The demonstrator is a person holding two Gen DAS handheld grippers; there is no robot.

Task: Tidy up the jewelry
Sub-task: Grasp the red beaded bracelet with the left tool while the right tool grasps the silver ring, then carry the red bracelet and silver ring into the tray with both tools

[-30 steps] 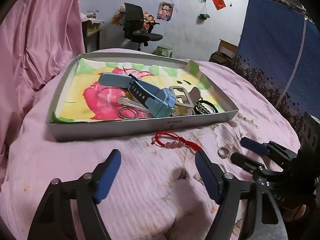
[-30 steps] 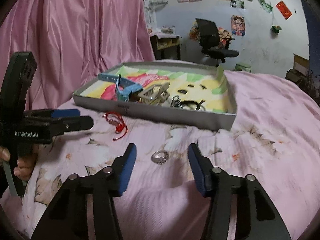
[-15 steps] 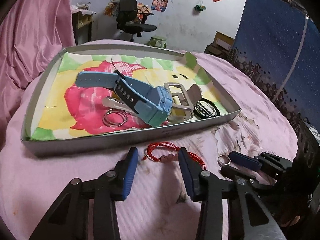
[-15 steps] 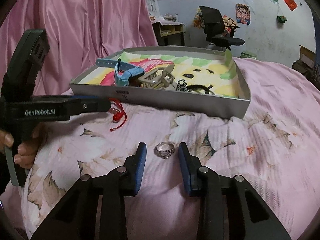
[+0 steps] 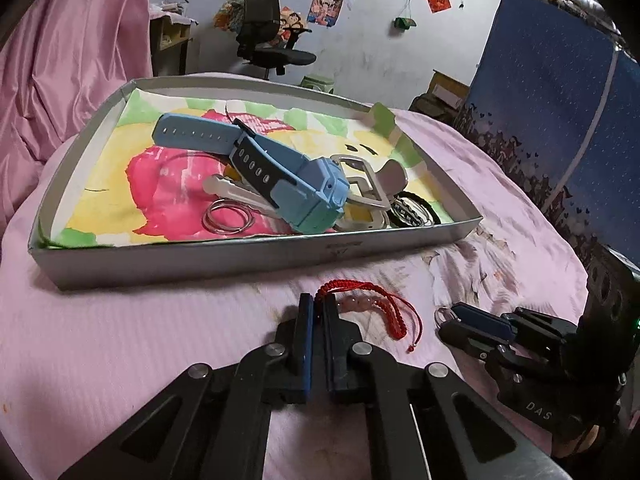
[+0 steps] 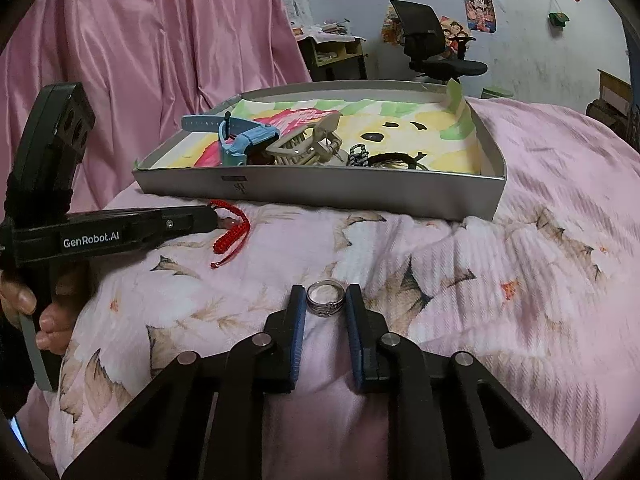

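Jewelry is the business at hand, and two loose pieces lie on the pink floral bedspread point(image 6: 460, 280) in front of the box. Nearest, low in the middle of the right wrist view, the right gripper point(image 6: 326, 306) has drawn its blue-padded fingers point(image 6: 298, 320) in from a wide stance a second ago until they bracket the silver band ring point(image 6: 325, 299), each pad just at its rim; whether they already press it I cannot tell, and the ring seems to rest on the cloth. In the left wrist view, bottom centre, the left gripper point(image 5: 318, 312) has likewise closed, its fingers now together on the near end of the red braided cord bracelet with pale beads point(image 5: 370, 306), whose tail trails off toward the right. Both closures in the last second suggest the grasp step is finishing and a lift comes next. Just beyond the bracelet, across the middle of the frame, stands the shallow grey cardboard tray lined with a bright painted sheet point(image 5: 192, 258), holding a light blue strapped watch point(image 5: 280, 176), a pair of silver key rings point(image 5: 228, 218), a metal clasp piece point(image 5: 360, 184) and a dark woven band point(image 5: 414, 212). The tray is the likely destination for both pieces. A thin ring may slip from flat pads.
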